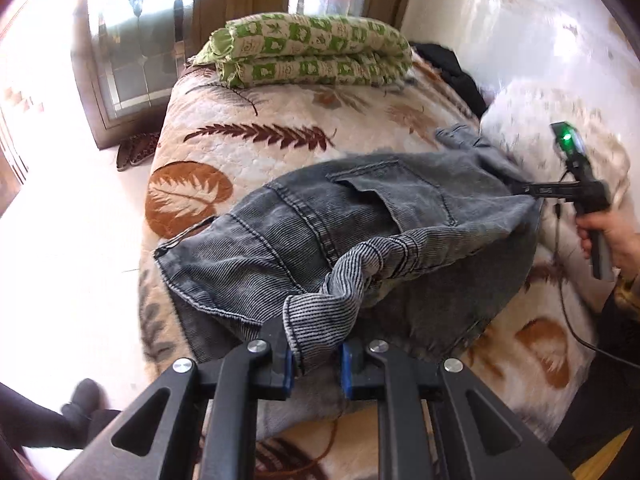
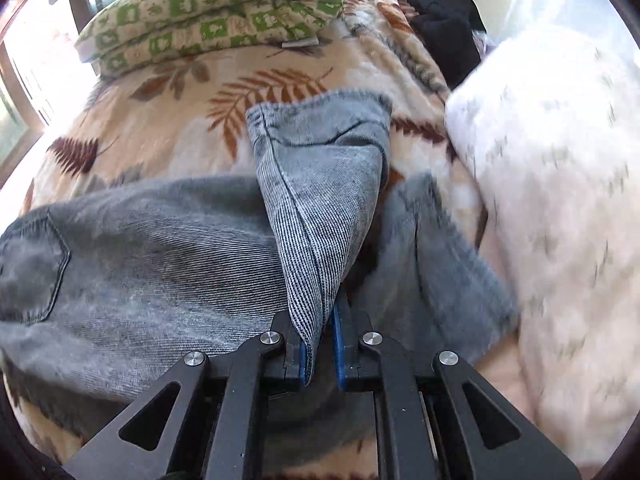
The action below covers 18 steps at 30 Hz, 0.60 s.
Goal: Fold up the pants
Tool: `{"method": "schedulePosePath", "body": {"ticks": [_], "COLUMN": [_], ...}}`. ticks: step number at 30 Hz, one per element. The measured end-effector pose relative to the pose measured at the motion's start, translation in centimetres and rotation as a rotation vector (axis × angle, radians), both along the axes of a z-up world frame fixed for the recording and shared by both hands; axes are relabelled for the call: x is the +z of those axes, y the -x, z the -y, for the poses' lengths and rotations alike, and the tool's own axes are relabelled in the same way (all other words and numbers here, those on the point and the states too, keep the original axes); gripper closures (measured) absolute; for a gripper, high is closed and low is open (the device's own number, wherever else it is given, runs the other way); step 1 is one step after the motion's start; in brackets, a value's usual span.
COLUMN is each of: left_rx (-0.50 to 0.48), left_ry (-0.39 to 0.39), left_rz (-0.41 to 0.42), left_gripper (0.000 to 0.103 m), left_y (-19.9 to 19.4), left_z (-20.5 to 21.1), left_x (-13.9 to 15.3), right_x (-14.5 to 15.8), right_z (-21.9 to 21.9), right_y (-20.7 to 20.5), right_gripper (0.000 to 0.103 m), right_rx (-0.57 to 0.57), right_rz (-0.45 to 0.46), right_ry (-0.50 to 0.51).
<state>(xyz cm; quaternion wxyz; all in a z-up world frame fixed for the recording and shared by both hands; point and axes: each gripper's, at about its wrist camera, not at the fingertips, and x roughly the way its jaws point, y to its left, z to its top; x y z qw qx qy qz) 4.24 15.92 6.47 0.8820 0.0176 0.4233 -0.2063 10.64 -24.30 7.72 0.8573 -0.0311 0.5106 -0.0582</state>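
Faded grey denim pants (image 1: 360,216) lie on bed w/ leaf-print fleece blanket (image 1: 248,128). Left gripper (image 1: 316,364) jaws narrow, pinching pants fabric; right gripper (image 2: 320,356) jaws clamped on pants fold. No legible writing/labels.

Bright windows (image 1: 136,52) behind a bed (image 1: 248,148) with leaf-print blanket, green-patterned pillows (image 1: 312,50), pale floor (image 1: 60,200).

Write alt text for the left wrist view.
The left gripper pinches a bunched fold of grey jeans spread on a leaf-patterned blanket. At right, the right gripper, held in a hand, grips the jeans' far edge.
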Motion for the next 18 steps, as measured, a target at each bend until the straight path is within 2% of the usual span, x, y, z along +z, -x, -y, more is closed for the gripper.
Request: {"method": "schedulePosePath", "body": {"ticks": [6, 11, 13, 15, 16, 18], "left_rx": [-0.103, -0.166, -0.193, -0.218, -0.22, -0.217], "left_ry": [-0.156, -0.254, -0.292, -0.343, -0.351, -0.331], "left_rz": [-0.06, -0.062, -0.111, -0.125, -0.117, -0.119], "left_gripper": [0.084, 0.084, 0.083, 0.082, 0.079, 0.061], "left_y": [1.1, 2.0, 1.7, 1.8, 1.9, 2.0], "left_z": [1.5, 2.4, 2.8, 3.4, 3.5, 3.3], "left_x": [-2.2, -2.6, -3.6, -4.2, -4.0, -3.3], "right_x": [-3.4, -1.7, -2.7, -4.4, -4.6, -4.2], "right_z": [1.2, 0.5, 0.4, 0.8, 1.0, 1.3], "right_y": [3.9, 5.0, 5.3, 5.5, 5.7, 5.8], "right_gripper": [0.094, 0.094, 0.094, 0.092, 0.091, 0.075], "right_rx": [-0.053, -0.054, -0.05, -0.052, -0.056, -0.073], "right_rz": [-0.016, 0.036, 0.005, -0.02, 0.001, 0.014], "right_ry": [-0.08, -0.079, -0.065, -0.07, -0.078, -0.055]}}
